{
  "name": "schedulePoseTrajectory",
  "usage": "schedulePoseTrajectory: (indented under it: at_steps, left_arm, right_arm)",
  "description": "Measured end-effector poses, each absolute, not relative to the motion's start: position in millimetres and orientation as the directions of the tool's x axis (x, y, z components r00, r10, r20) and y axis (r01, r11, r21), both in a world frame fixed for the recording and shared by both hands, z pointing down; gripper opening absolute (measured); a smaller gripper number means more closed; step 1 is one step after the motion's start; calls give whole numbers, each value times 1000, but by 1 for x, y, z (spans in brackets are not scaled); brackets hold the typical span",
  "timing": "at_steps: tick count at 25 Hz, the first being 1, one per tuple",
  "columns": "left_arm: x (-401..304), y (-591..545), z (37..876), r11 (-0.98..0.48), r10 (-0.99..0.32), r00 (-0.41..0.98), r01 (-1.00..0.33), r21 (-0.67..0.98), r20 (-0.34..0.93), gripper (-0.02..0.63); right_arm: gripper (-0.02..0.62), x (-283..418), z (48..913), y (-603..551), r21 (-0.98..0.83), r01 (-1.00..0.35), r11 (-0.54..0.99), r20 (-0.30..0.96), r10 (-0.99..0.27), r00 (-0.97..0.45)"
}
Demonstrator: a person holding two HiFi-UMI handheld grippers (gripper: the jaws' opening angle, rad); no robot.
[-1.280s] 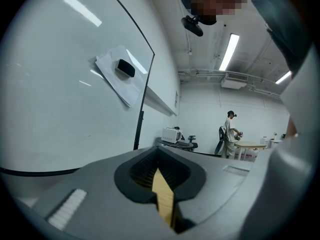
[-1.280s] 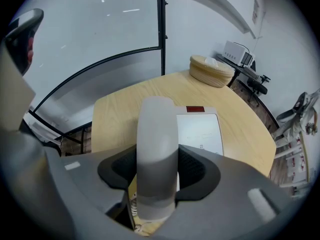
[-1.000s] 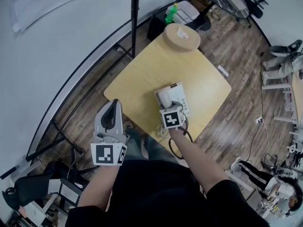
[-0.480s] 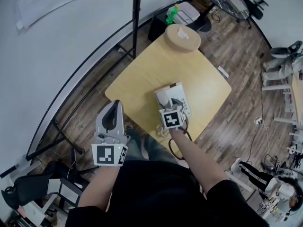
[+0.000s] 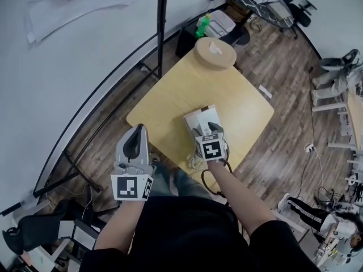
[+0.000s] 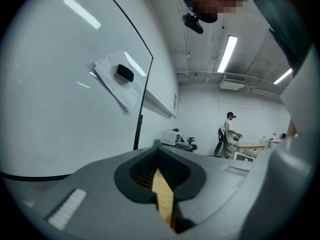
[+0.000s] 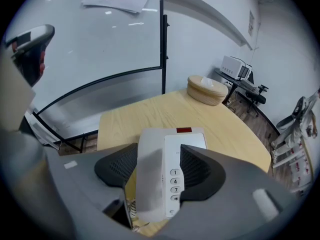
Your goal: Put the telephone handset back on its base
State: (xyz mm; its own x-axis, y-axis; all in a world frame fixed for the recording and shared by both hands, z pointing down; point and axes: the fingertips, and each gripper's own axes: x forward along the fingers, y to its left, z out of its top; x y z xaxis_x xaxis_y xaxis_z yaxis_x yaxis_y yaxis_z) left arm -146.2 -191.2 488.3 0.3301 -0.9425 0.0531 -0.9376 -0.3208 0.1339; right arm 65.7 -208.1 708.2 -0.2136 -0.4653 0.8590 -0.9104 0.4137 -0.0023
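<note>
The white telephone base (image 5: 212, 118) stands on the pale wooden table (image 5: 181, 89), near its front edge. Its white handset (image 5: 194, 121) lies along the base's left side. My right gripper (image 5: 207, 131) hovers just behind the phone, open. In the right gripper view the handset (image 7: 151, 174) and the keypad side of the base (image 7: 186, 149) lie between the wide jaws of that gripper (image 7: 160, 166), and the pads stand apart from the handset. My left gripper (image 5: 136, 138) is held off the table's left corner, shut and empty (image 6: 161, 184).
A coiled cord (image 5: 194, 161) hangs at the table's front edge beside my right arm. A round wooden box (image 5: 214, 52) sits at the table's far corner. A black pole and curved rail (image 5: 161, 27) run along the white wall to the left.
My right gripper's jaws have spread off the handset, which now lies on the base, and the gripper has drawn back slightly toward me. The left gripper has barely moved.
</note>
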Motion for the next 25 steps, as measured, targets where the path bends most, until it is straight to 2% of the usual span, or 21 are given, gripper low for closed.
schedulePoseTrajectory:
  at_steps: [4,12,15,17,25]
  left_arm:
    - [-138,-195,474,-334,-939,341,-934,125,35,-2]
    - [-118,-203,442,-383,-924,383,-918,104,-20,-1]
    - [-112,-202,429,-399,-917,397,-912,96,-37,-2]
    - [-108,-203,418,-410,-912,407,-908,84,-50,-2]
    - [-91,-206,380,-444,-893,439,-896,28,-96,-2]
  right_arm:
    - [268,74,663,-216,6,-907,421,806,-539,-245]
    - [150,94,571,-219,1,-916,402,664,-685,-300]
    - [71,103,526,-214,36,-923,382,567,-769,-295]
    - [43,109,495,-209,64,-926,373,493,-818,-296]
    - [26,141,409,-188,116,-950,289,193,-945,-264]
